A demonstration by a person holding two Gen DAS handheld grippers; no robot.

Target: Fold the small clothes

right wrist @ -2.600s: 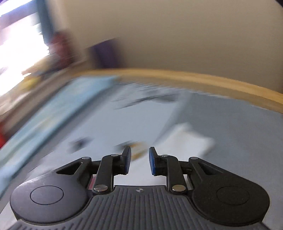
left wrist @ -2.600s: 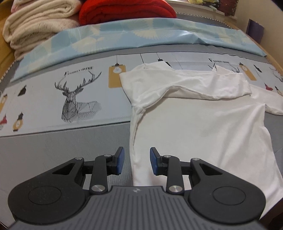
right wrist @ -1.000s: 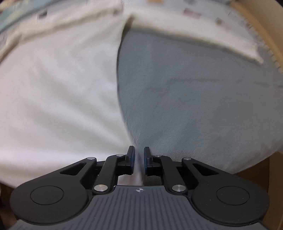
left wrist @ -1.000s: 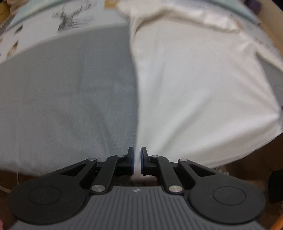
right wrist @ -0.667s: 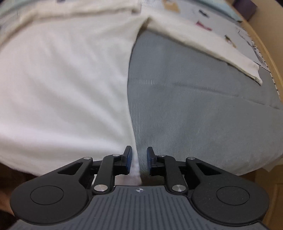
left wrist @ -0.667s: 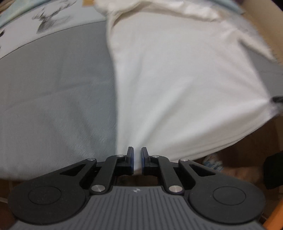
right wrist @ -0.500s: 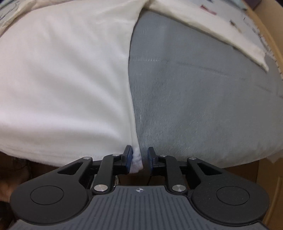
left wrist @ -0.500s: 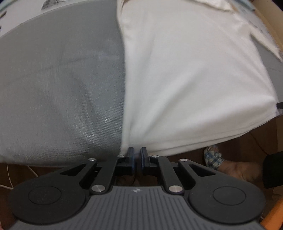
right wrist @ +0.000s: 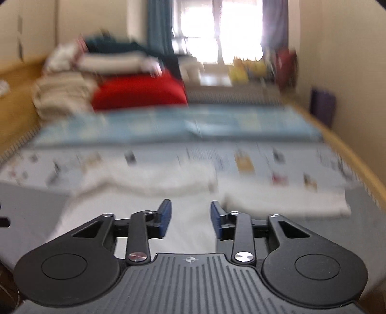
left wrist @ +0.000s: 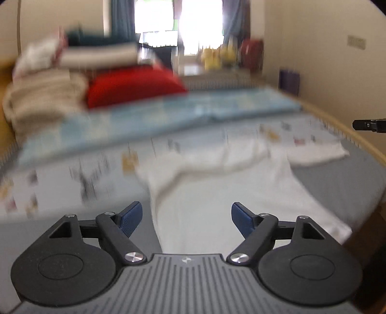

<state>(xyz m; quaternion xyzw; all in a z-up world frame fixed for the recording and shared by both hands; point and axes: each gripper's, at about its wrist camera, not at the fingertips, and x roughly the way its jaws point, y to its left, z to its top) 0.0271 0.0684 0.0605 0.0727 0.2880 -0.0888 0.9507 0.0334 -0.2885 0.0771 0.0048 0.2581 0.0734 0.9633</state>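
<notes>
The white shirt [left wrist: 231, 193] lies spread flat on the grey bed cover [left wrist: 342, 178], its body running toward the near edge of the bed and its sleeves reaching out to the sides at the far end; one sleeve [left wrist: 316, 153] lies flat on the right. In the right wrist view the same shirt [right wrist: 144, 207] fills the near middle. Both pictures are blurred, so fine folds cannot be made out.

The left gripper [left wrist: 186, 217] hangs above the near part of the shirt with its jaws wide apart and opening; nothing is between the blue pads [left wrist: 131, 216]. The right gripper [right wrist: 190, 217] is likewise above the shirt, its jaws part-way apart and opening, with nothing between them.

Beyond the shirt a printed white band [left wrist: 72, 178] crosses the bed, then a pale blue quilt [left wrist: 168, 118]. At the far left are a red cushion [left wrist: 130, 87] and stacked beige blankets [left wrist: 43, 99]. A bright window [left wrist: 178, 21] is behind.
</notes>
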